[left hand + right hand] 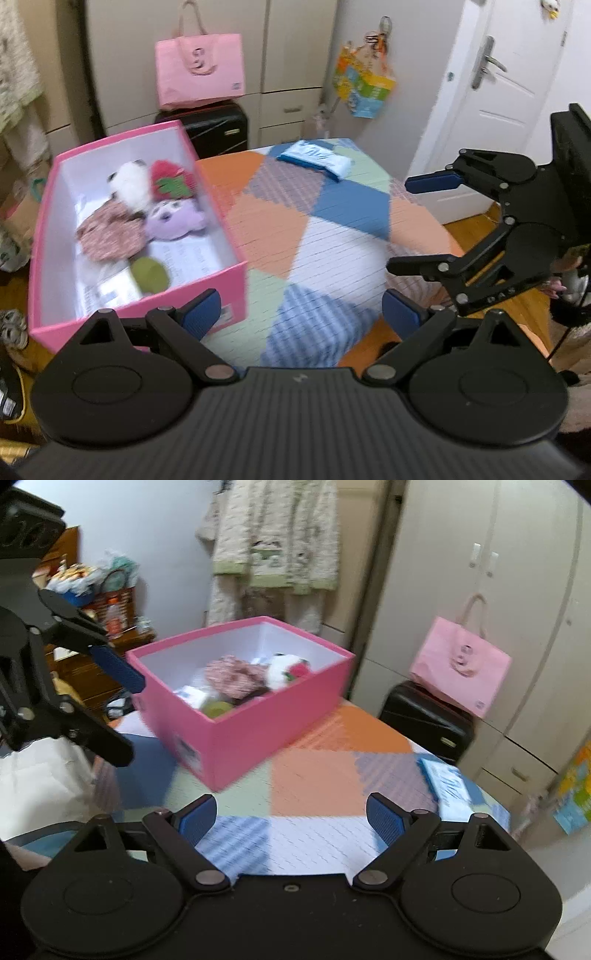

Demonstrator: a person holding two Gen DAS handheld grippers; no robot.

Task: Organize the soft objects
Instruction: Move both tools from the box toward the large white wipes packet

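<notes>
Now both hand-held grippers hover empty over the patchwork tabletop.
The left hand-held gripper and right hand-held gripper stand spread, nothing between them. Soft toys already fill the pink box at the tabletop's left edge (seemingly between picks). Only the left view shows the purple plush; a blue packet at the far edge looks the likely next reach.
</notes>
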